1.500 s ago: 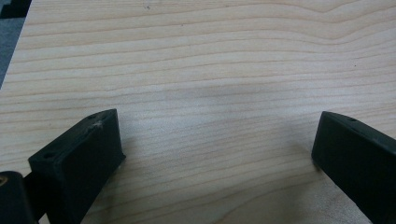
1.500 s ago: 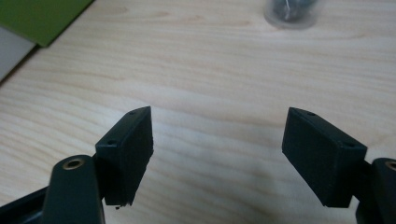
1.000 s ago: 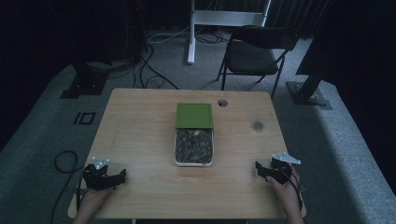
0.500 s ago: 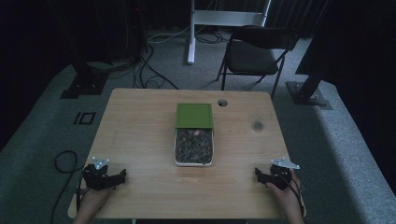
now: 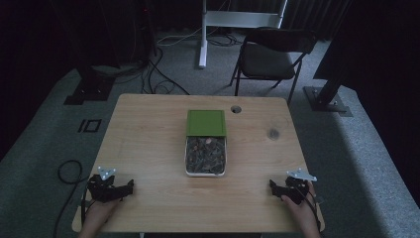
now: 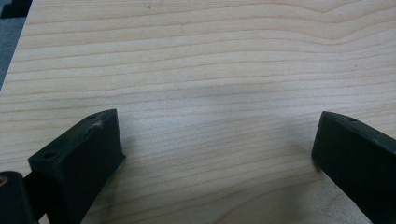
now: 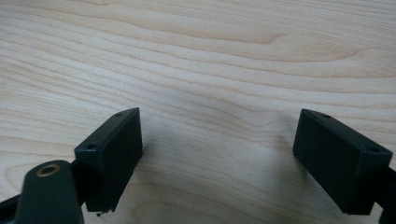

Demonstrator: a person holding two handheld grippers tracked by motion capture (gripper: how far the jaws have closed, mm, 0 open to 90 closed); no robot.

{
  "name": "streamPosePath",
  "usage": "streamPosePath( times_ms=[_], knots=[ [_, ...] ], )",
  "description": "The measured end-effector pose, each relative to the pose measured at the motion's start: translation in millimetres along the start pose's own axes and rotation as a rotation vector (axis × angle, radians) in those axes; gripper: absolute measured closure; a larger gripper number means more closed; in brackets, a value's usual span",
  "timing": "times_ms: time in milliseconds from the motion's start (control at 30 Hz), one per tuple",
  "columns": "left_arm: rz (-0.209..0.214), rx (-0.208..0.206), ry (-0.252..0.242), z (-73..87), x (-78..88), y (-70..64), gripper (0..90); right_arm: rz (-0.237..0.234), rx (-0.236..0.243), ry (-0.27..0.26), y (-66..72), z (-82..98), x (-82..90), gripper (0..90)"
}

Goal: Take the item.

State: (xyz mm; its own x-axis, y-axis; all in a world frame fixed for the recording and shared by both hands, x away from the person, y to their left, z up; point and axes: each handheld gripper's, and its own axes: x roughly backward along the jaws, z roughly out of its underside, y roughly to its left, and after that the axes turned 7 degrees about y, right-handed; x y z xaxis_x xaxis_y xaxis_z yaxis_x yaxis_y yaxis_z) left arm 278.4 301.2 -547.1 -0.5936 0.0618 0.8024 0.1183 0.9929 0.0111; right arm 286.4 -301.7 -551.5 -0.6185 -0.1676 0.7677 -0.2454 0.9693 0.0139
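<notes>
Both tongs, left (image 5: 130, 187) and right (image 5: 272, 186), gape empty on the surface (image 5: 148, 144), flanking the tray (image 5: 187, 163) (lid (image 5: 206, 122) slid back). Approach tray squarely.

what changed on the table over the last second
The right tongs slid slightly toward the person's edge of the table, open and holding nothing. The left tongs stayed put, also open. The box of bits and its green lid did not move.
</notes>
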Motion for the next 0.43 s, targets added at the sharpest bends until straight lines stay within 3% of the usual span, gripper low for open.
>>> streamPosePath(
  times_ms=[433],
  knots=[
    [-0.048, 0.067, 0.005, -1.0, -0.3, -4.2, 2.3, 0.002, -0.003, 0.004, -0.1, -0.2, -0.2, 13.8]
  ],
)
